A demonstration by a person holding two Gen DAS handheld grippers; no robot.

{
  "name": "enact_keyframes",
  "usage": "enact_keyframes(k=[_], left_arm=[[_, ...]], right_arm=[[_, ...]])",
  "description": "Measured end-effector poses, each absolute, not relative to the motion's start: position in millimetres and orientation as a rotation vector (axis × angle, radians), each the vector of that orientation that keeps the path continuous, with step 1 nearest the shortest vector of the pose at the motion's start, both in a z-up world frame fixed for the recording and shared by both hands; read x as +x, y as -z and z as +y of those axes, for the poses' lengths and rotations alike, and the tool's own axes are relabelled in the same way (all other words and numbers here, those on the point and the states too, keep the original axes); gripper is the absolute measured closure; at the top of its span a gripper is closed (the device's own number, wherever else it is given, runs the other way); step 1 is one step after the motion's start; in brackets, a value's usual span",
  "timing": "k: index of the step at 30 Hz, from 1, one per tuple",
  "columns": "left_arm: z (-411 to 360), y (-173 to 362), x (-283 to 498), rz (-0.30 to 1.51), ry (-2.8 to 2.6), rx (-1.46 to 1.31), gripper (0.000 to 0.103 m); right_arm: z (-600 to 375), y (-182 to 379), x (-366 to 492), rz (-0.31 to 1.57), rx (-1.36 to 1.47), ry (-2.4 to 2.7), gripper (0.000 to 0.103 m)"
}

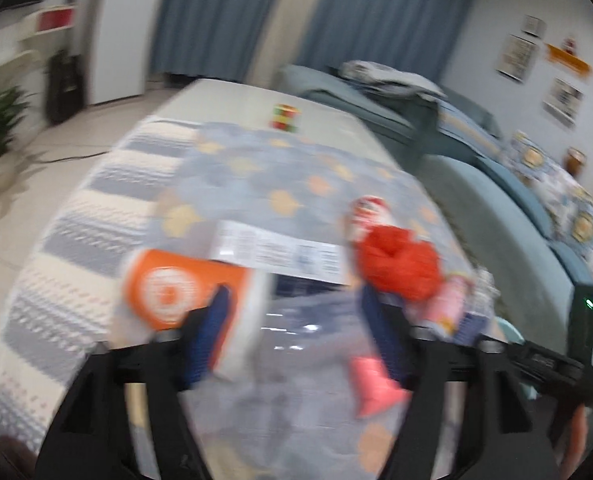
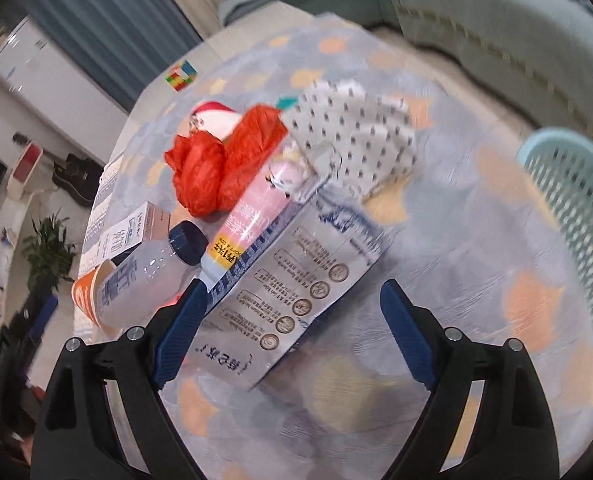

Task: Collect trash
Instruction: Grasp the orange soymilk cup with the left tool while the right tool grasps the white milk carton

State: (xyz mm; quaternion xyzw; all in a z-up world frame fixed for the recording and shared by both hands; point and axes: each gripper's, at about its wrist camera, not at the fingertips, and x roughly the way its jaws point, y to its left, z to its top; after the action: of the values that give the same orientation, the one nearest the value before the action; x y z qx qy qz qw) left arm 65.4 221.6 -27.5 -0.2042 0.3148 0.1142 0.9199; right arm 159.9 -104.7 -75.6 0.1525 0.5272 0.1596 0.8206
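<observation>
Red plastic bag [image 2: 212,168]: crumpled mid-heap on counter [image 2: 456,240], leaning on pink tube [image 2: 252,216].
Milk carton [image 2: 292,292]: lying flat, nearest item, left finger touching its edge.
Bottle [image 2: 144,280] and orange cup [image 1: 176,292]: tipped over beside carton.
Basket [image 2: 572,232]: near counter edge, likely the collection point.
Right hand-held gripper [image 2: 292,320]: jaws apart, empty, lined up on carton.
Left hand-held gripper [image 1: 292,320]: jaws apart, empty; view blurred.
</observation>
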Motion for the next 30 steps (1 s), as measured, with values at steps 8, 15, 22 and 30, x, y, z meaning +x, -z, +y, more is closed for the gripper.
enact_keyframes(k=[8,15,22,30], left_arm=[[224.7,63.9,67.2,0.759,-0.340,-0.355,0.022],[222.5,85.0,56.8,0.830,-0.462,-0.213,0.039],[249.0,77.4,20.9,0.818,-0.512,-0.248,0.046],[274.9,52.9,25.6,0.689,-0.378,-0.536,0.021]], right_arm=[[-98.1,97.1,174.7,1.204,0.436,-0.357,0.022],[-97.4,90.2,164.2,1.157,0.387,-0.411,0.033],[-94.2,66.1,144.6,1.043,0.215,-0.373,0.042],[-85.9,44.4,122.6,0.880,0.002,-0.290,0.046]])
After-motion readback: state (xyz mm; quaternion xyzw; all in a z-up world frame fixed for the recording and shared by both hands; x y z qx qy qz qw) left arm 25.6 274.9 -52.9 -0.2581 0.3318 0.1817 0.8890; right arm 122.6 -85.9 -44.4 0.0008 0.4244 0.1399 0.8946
